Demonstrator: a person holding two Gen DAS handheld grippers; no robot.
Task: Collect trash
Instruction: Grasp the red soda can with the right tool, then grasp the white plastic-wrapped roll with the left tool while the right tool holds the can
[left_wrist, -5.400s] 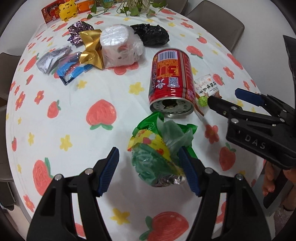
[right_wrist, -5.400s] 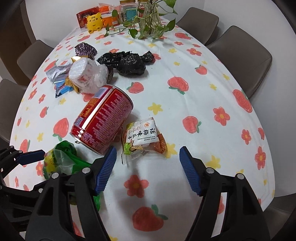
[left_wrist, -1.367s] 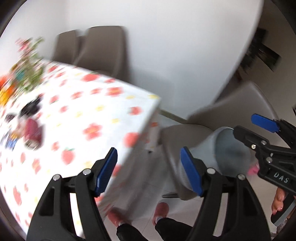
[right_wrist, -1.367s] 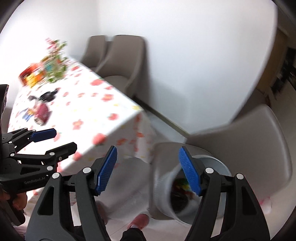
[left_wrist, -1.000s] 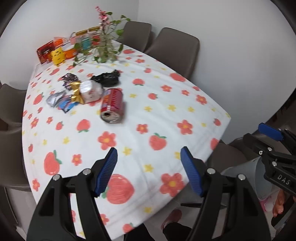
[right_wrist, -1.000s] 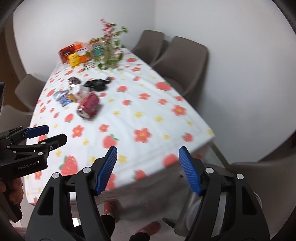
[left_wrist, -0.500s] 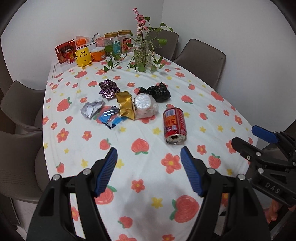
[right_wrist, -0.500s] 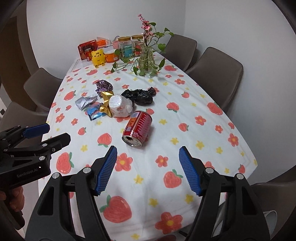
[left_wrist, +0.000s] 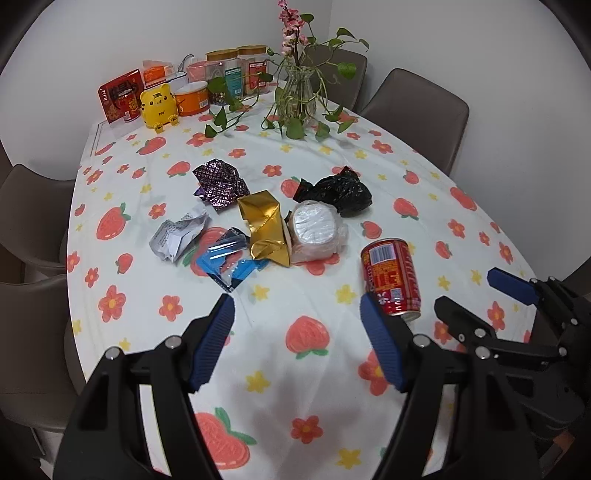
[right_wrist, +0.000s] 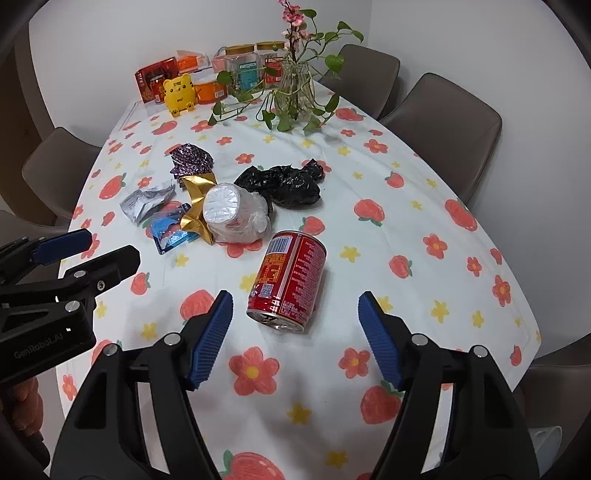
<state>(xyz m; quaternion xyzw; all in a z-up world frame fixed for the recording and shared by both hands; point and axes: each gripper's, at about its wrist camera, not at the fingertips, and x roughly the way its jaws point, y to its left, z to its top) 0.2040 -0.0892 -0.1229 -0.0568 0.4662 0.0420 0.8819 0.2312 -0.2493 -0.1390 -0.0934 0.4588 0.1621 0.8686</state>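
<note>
A red can lies on its side on the strawberry tablecloth, open end toward me. My right gripper hovers over the near end of the table, its jaws opening and gripping nothing, with the can just beyond its fingertips. Behind the can lie a plastic-wrapped white cup, a gold wrapper, a black bag, a purple wrapper, a silver wrapper and a blue wrapper. My left gripper is open and empty, left of the can. It also shows as the left gripper in the right wrist view.
A glass vase with trailing plant, jars, a yellow tiger figure and a red box stand at the far end. Brown chairs line both sides. The table edge curves close on the right.
Both grippers swung from a grey bin beside a chair back over the table and came closer to the can. The green bag and snack packet seen earlier are gone from the cloth.
</note>
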